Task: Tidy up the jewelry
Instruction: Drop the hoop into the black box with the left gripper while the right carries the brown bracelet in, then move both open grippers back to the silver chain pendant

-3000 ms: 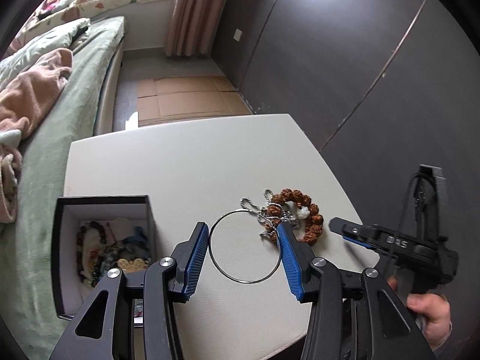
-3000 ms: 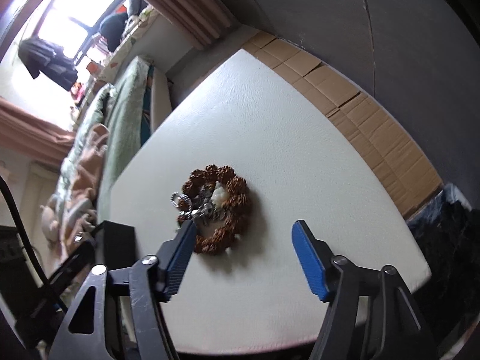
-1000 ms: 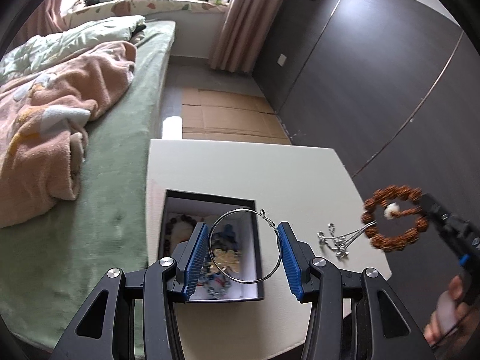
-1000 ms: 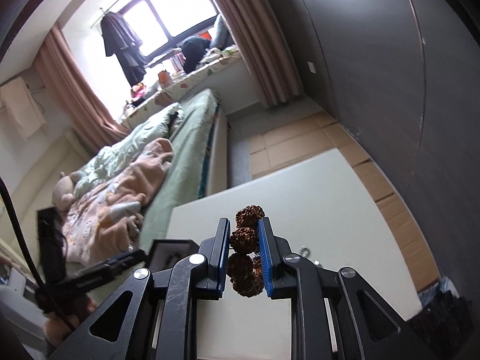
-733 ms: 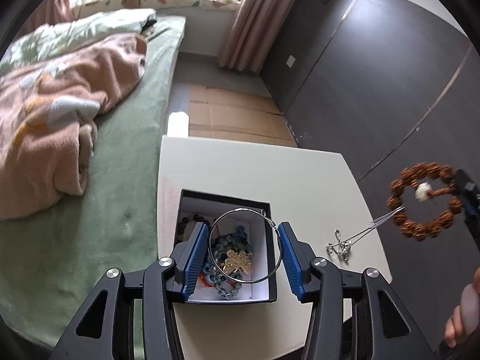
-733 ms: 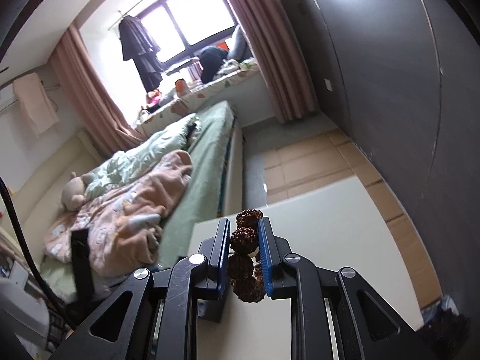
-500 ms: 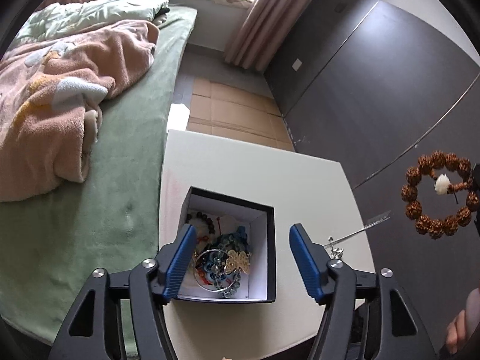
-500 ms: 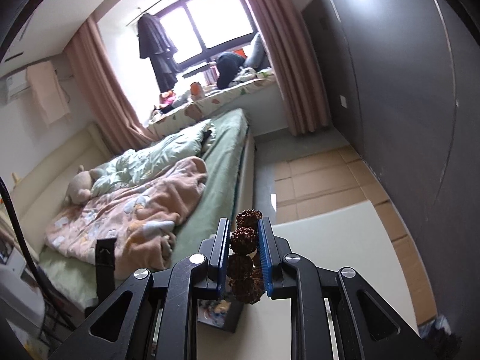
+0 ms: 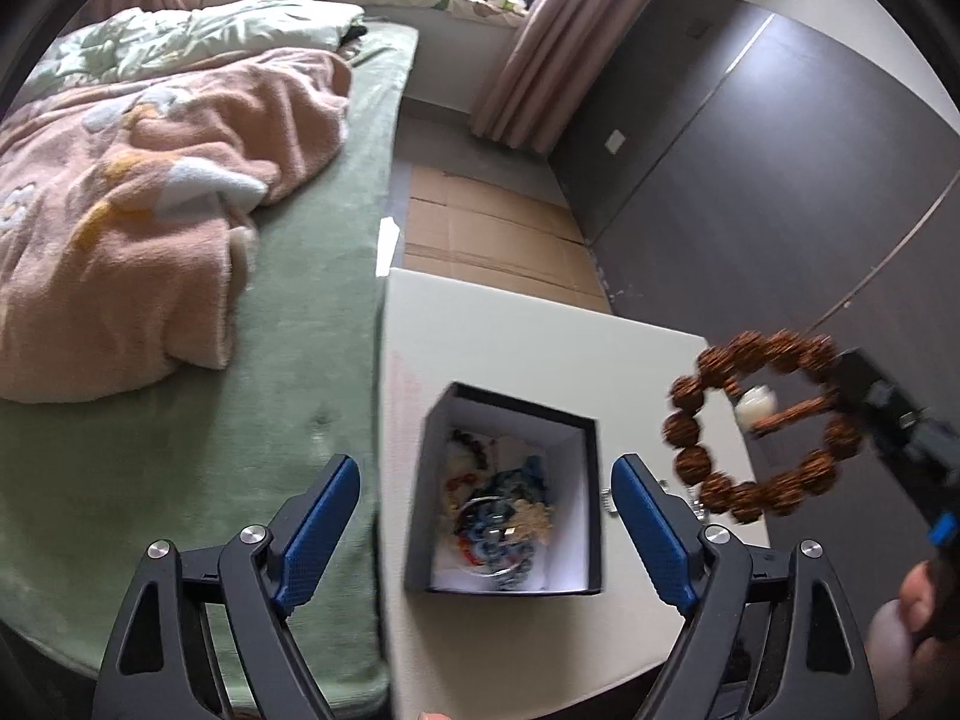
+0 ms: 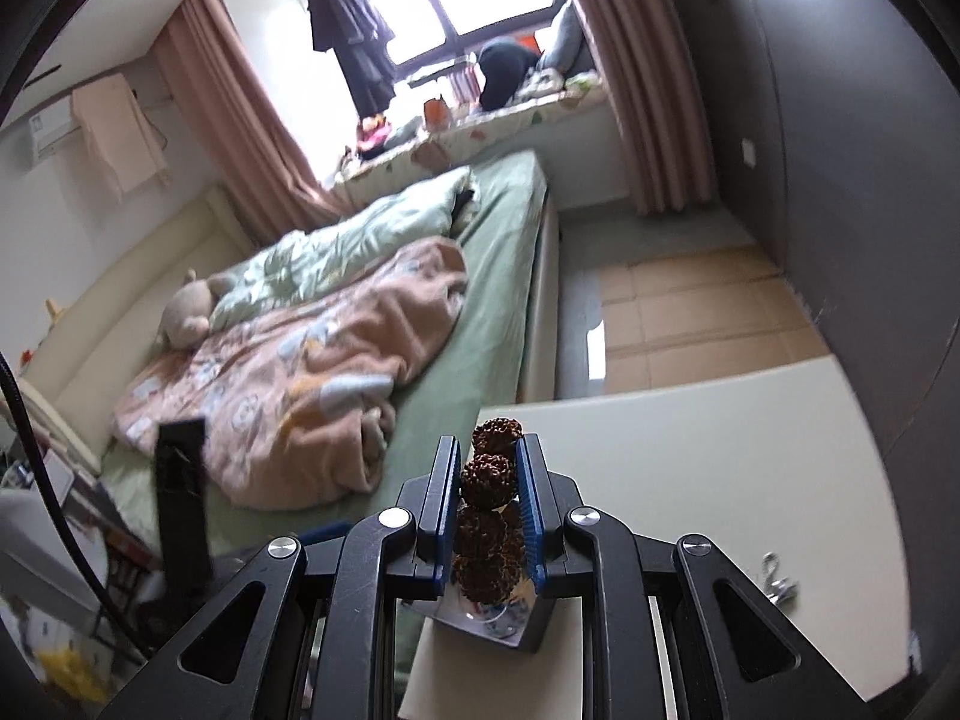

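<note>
Step in hand: the right gripper [image 10: 489, 501] is carrying the brown bead bracelet [image 9: 762, 429] toward the black jewelry box [image 9: 591, 501]; this looks like mid-task, with several pieces already lying inside.
Left gripper [image 9: 486, 516]: low centre of the left wrist view, its jaws are opening wide with nothing between the pads, framing the box below.
Right gripper: clenched, grasping the bracelet, pads pressing the beads from both sides.
Bracelet place: hanging in the air at the right of the left wrist view, beside the box and above the white table [image 9: 528, 336].
Next move: likely calling for bringing the bracelet over the box opening, lowering it, then letting go.
Counts: one box; one bracelet in the air; one small silver piece [image 10: 777, 579] lying on the table at lower right of the right wrist view; two grippers.
Box contents: a tangled pile, too mixed to count.
</note>
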The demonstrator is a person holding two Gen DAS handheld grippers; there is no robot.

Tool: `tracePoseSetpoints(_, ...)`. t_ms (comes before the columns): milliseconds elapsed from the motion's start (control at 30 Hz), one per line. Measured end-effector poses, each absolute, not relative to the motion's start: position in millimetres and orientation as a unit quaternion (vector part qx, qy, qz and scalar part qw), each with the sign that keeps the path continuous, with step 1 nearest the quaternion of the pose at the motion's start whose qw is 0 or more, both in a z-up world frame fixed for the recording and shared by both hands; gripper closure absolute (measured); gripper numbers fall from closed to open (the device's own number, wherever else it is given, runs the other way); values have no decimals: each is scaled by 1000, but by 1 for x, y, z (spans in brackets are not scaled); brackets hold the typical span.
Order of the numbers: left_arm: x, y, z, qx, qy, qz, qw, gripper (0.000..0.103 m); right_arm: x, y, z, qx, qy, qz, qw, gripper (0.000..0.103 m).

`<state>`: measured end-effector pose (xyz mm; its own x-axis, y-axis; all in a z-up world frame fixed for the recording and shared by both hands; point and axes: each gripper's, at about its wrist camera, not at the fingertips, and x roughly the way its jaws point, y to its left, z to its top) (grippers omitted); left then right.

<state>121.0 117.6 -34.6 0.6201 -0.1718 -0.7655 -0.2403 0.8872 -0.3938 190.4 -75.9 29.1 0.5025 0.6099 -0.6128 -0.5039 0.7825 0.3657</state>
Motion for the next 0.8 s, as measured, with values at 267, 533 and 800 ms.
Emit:
tracePoseSetpoints(267,113,145,-39,-257,432,45,863,17,206,-53,-16,47,418,330,845,83)
tracePoseSetpoints(533,114,158,-36,-287,418,54,860,17,224,-31,-50,102,476,382,786,71)
tracePoseSetpoints(800,119,149,-34,-284,419,44,862,17,226,-73,-41,142,474,351,795,62)
